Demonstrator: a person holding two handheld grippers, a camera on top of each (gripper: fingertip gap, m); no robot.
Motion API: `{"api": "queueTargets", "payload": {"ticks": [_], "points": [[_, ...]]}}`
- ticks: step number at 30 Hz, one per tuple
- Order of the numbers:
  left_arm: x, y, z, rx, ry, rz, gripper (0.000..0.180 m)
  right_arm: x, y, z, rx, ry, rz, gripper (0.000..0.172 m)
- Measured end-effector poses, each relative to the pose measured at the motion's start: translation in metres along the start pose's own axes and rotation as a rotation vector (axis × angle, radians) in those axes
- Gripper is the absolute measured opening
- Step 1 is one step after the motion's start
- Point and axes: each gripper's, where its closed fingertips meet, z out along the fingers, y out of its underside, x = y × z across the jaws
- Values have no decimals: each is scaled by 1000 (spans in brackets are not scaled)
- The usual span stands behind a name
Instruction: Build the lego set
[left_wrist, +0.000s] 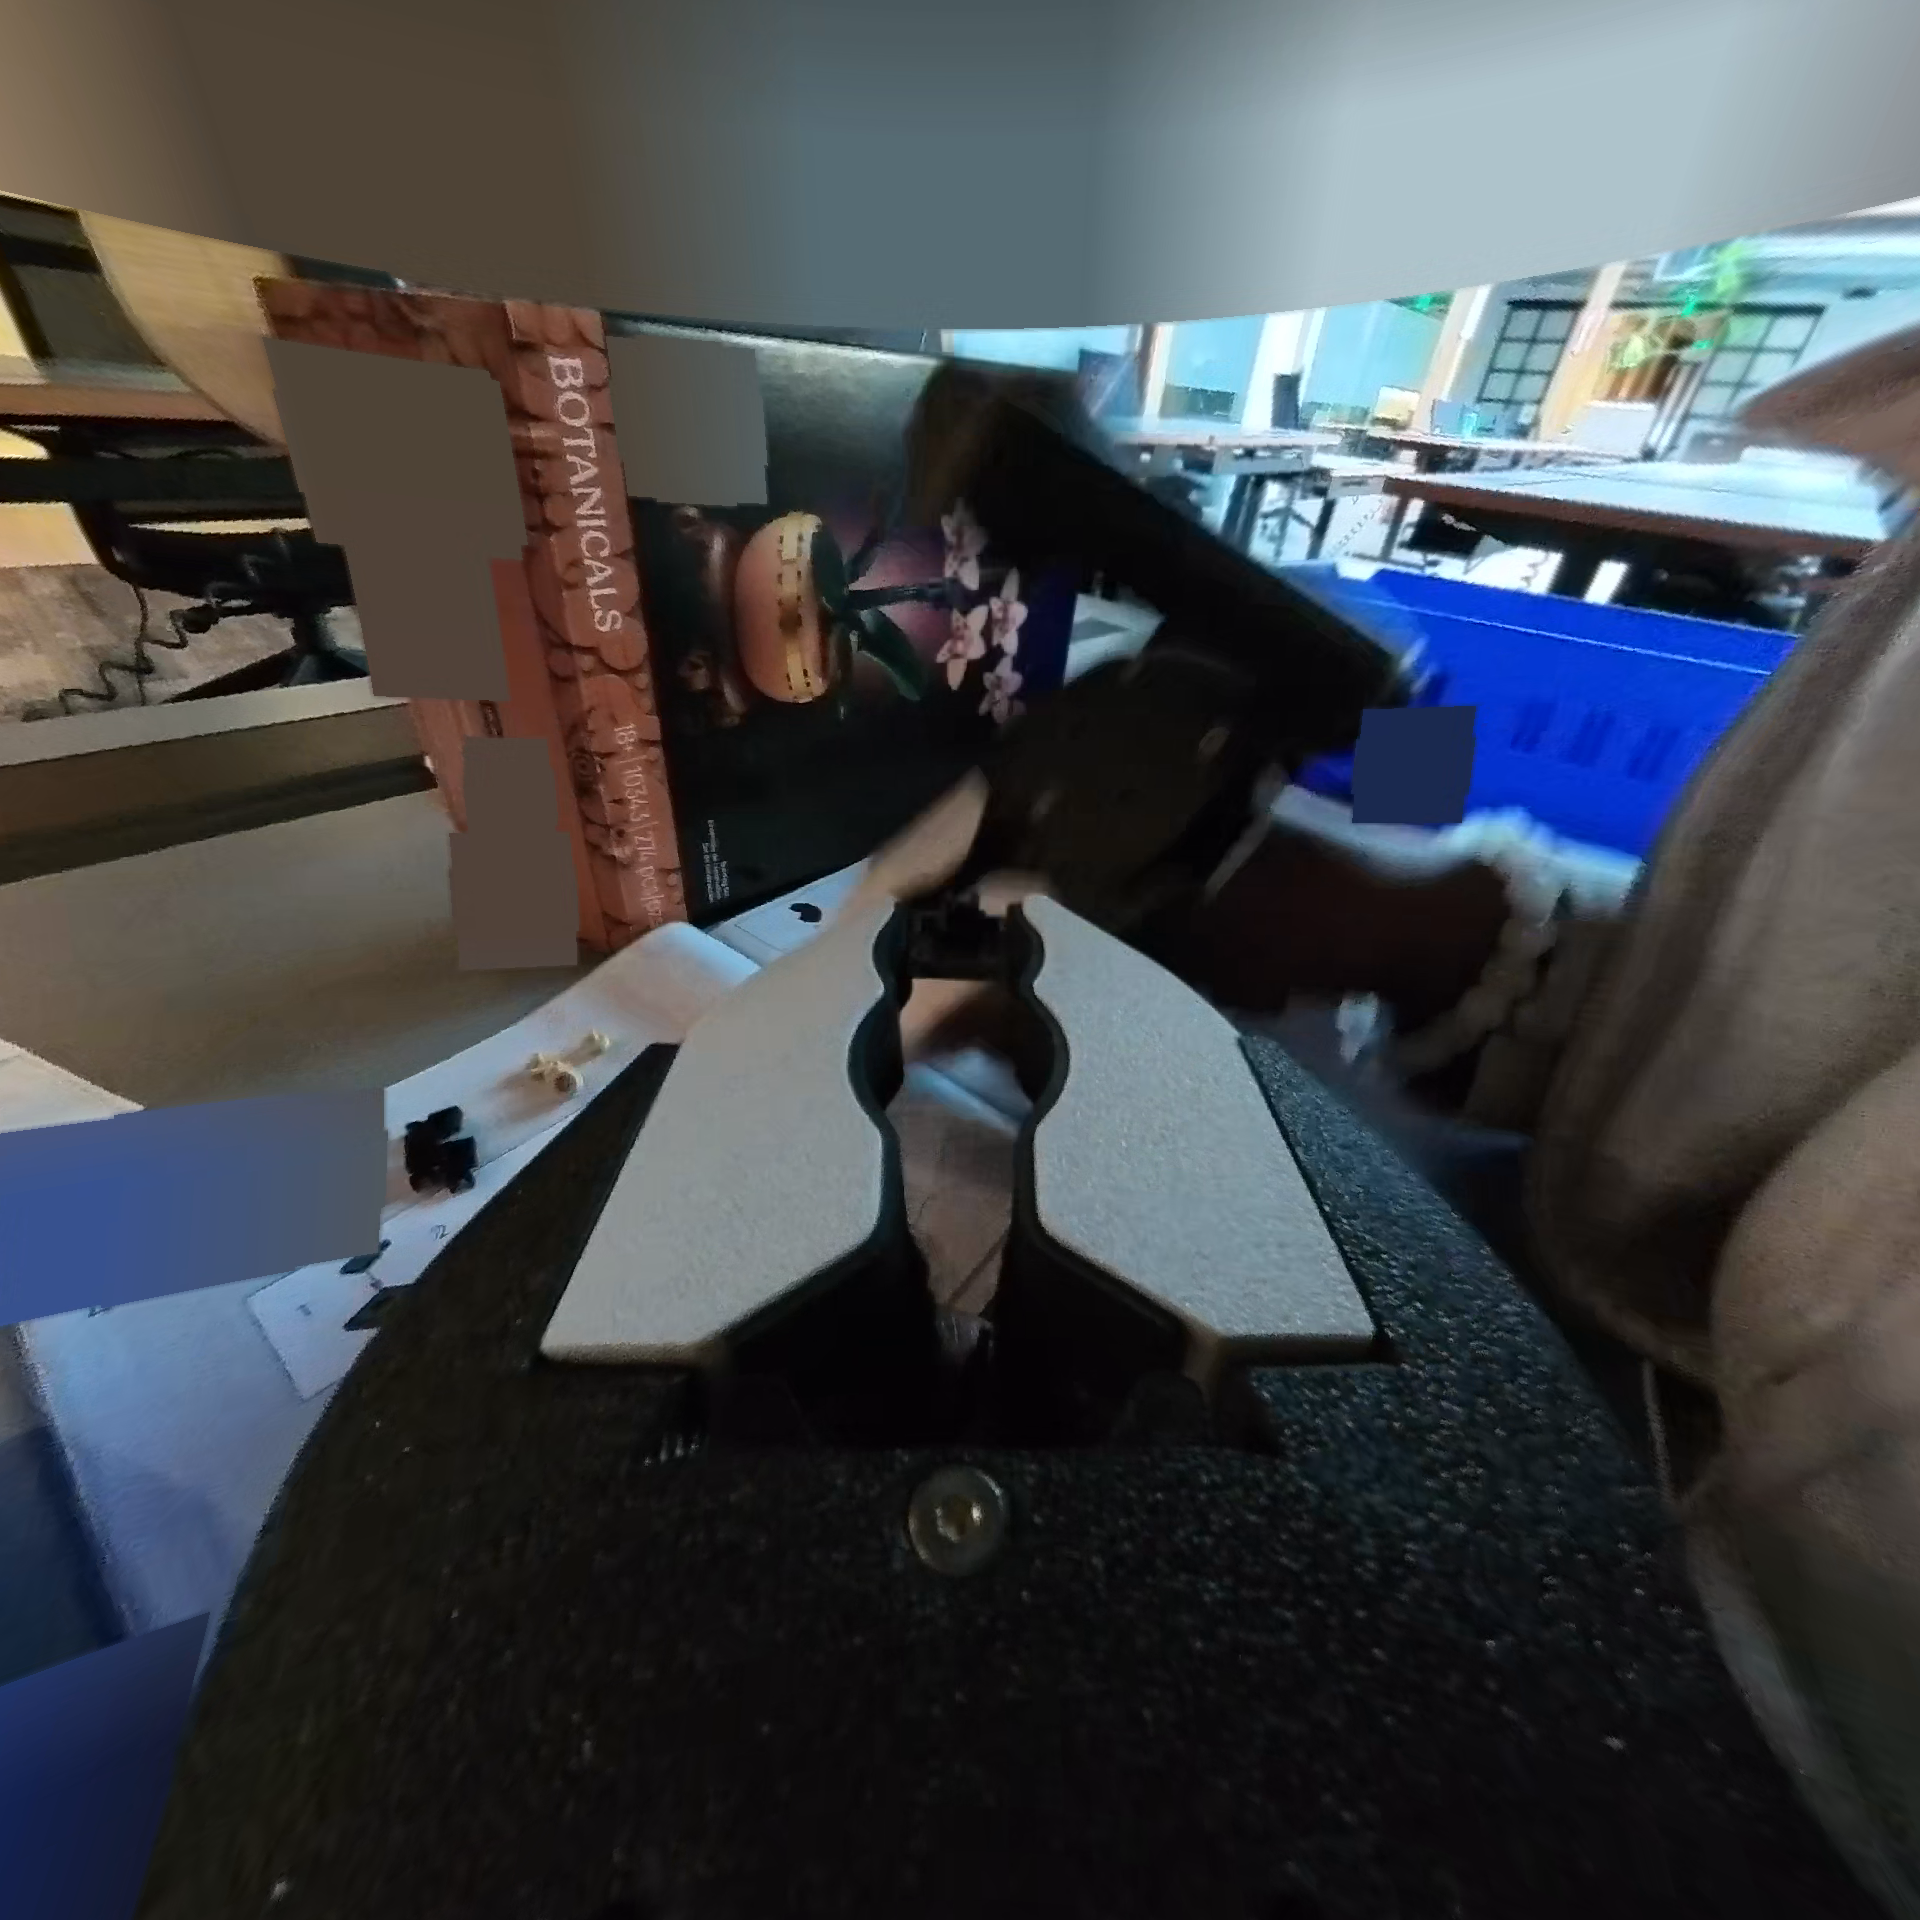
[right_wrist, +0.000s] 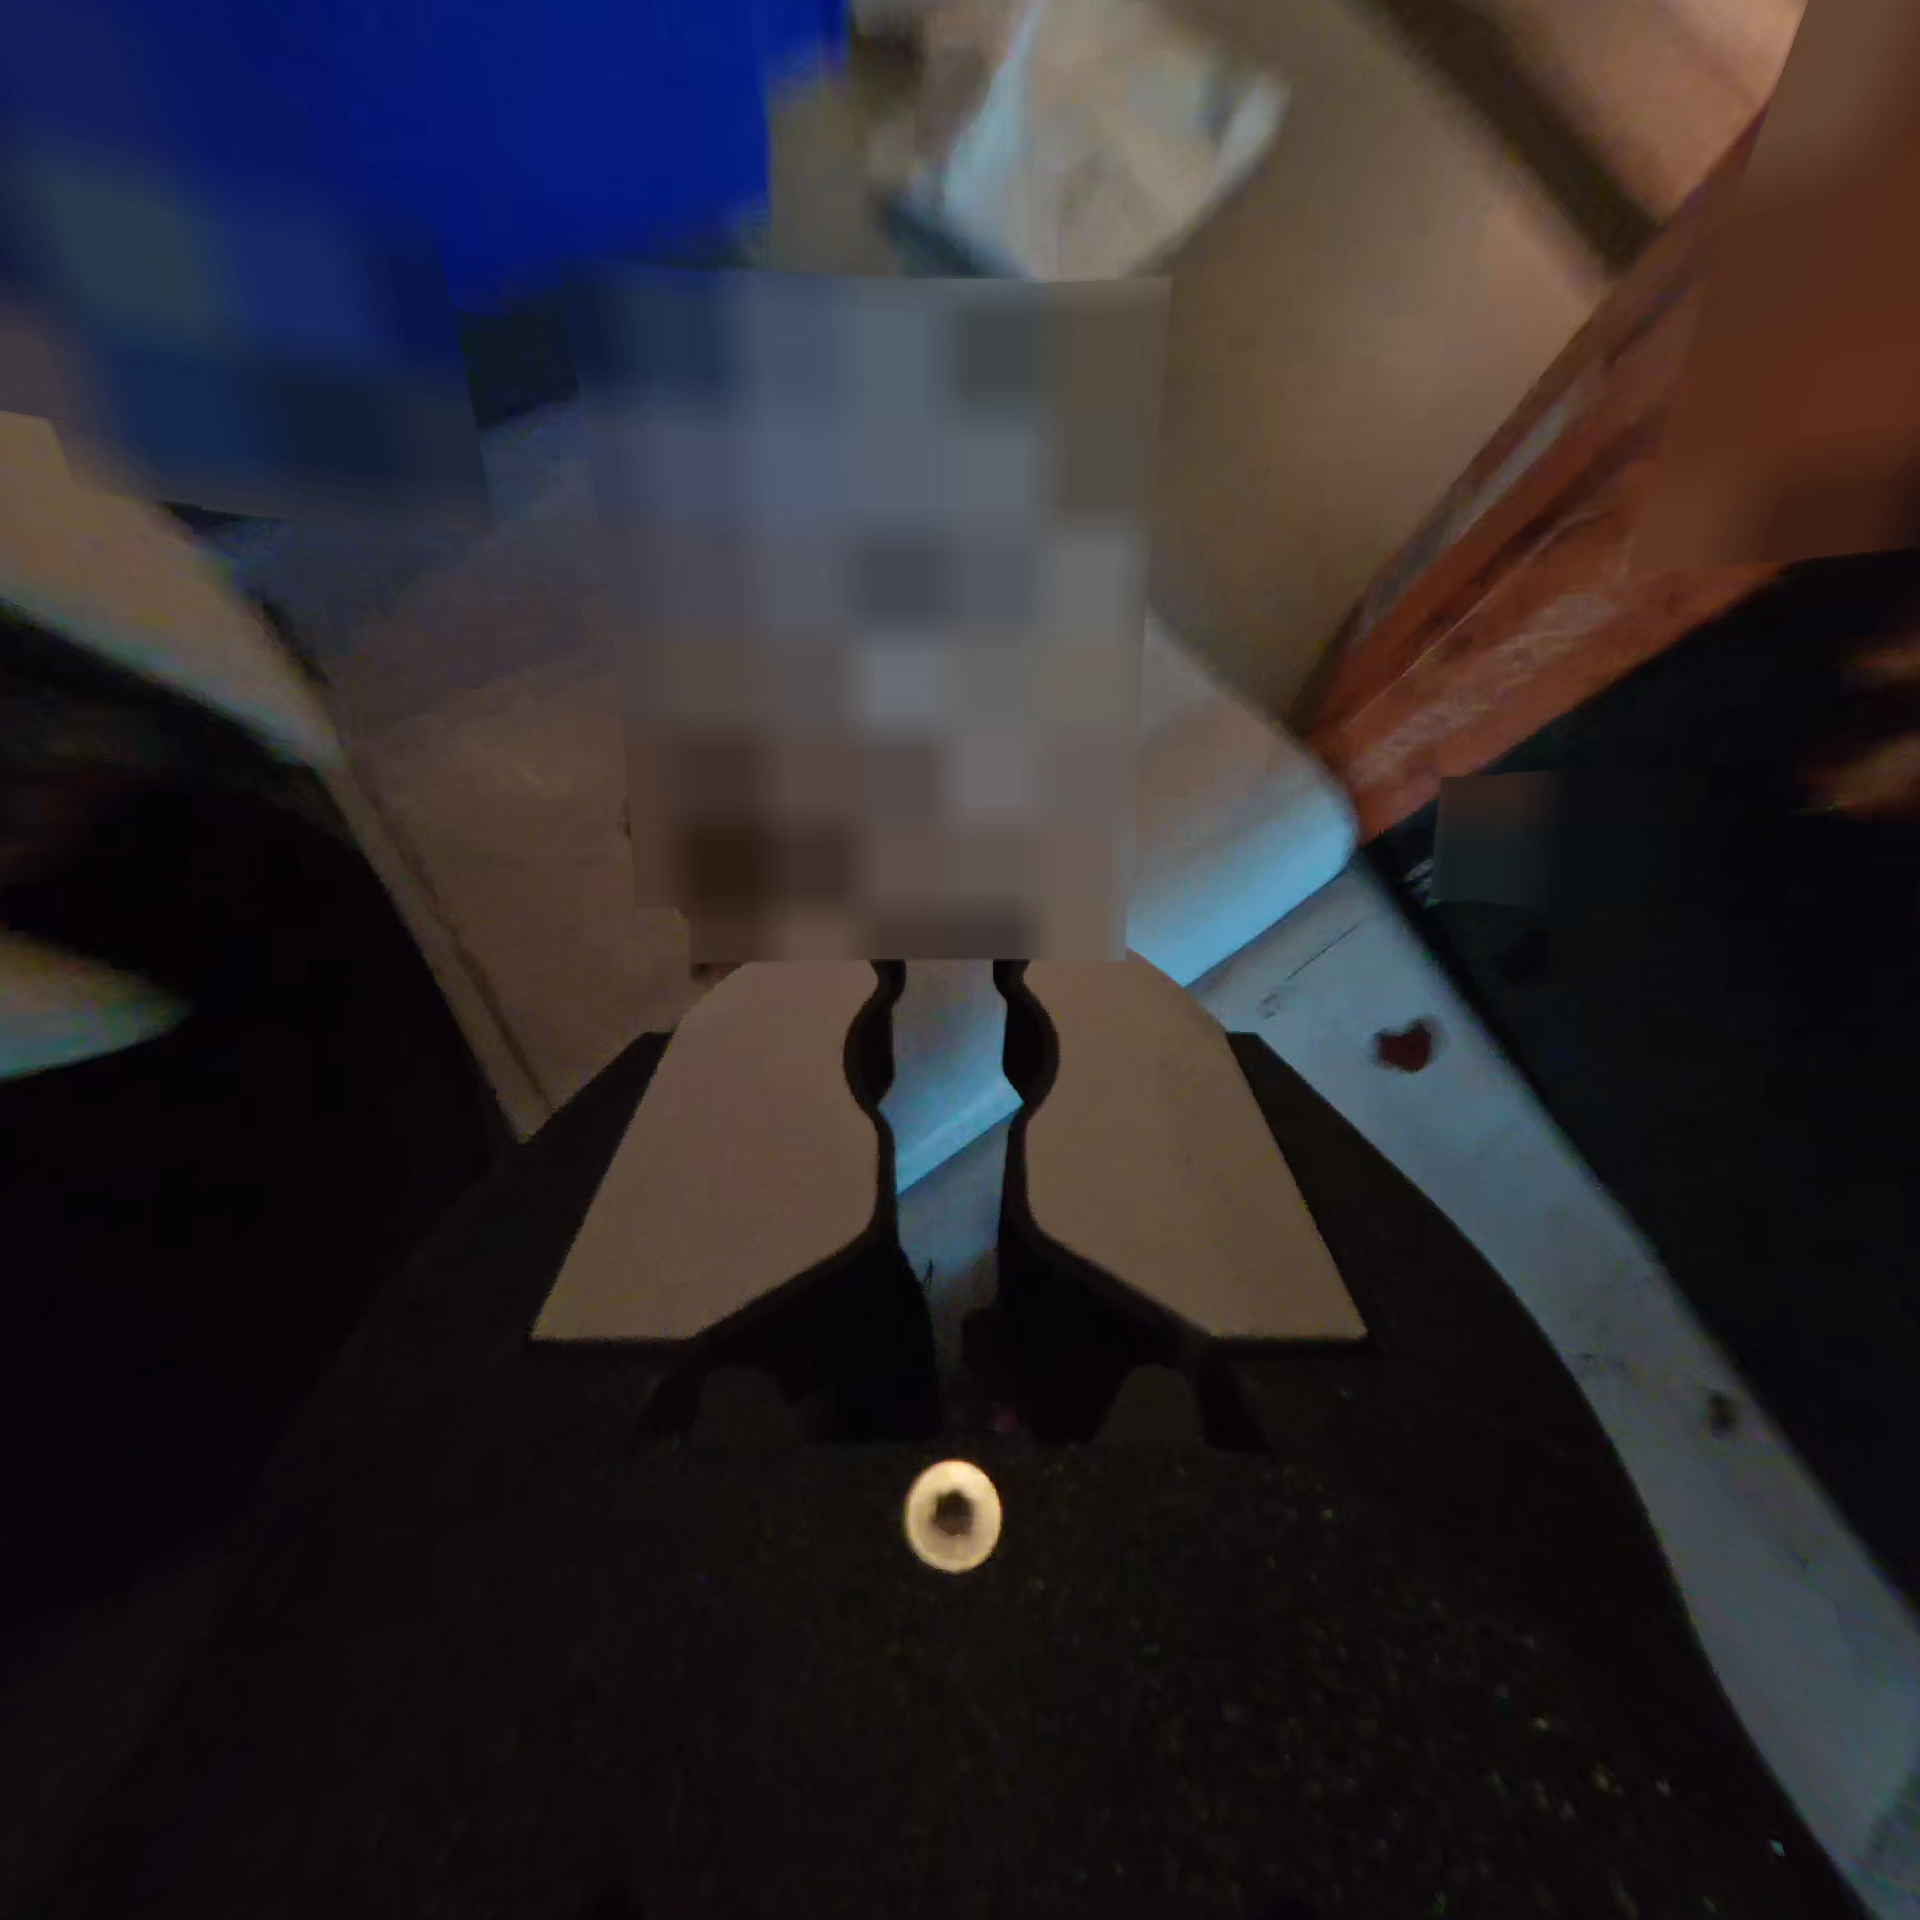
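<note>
Black brick piece (left_wrist: 951, 928) clamped at the left gripper's (left_wrist: 958, 920) fingertips.
Right gripper (left_wrist: 940, 878), blurred, hovers just beyond it, jaws slightly parted over white paper (right_wrist: 940, 1101). Leftward lie one black part cluster (left_wrist: 438, 1148) and one tan piece (left_wrist: 561, 1070); one upright box (left_wrist: 790, 623) stands behind.

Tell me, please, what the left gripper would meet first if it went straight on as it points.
Most likely the right gripper, blurred just beyond the tips of the left gripper, which pinch a small black piece; the dark box stands behind. Depth is unclear.
</note>
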Motion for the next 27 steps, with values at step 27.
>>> {"api": "queueTargets", "payload": {"ticks": [27], "points": [[46, -19, -13, 173, 167, 269, 17, -92, -47, -116, 154, -1111, 652, 4]]}}
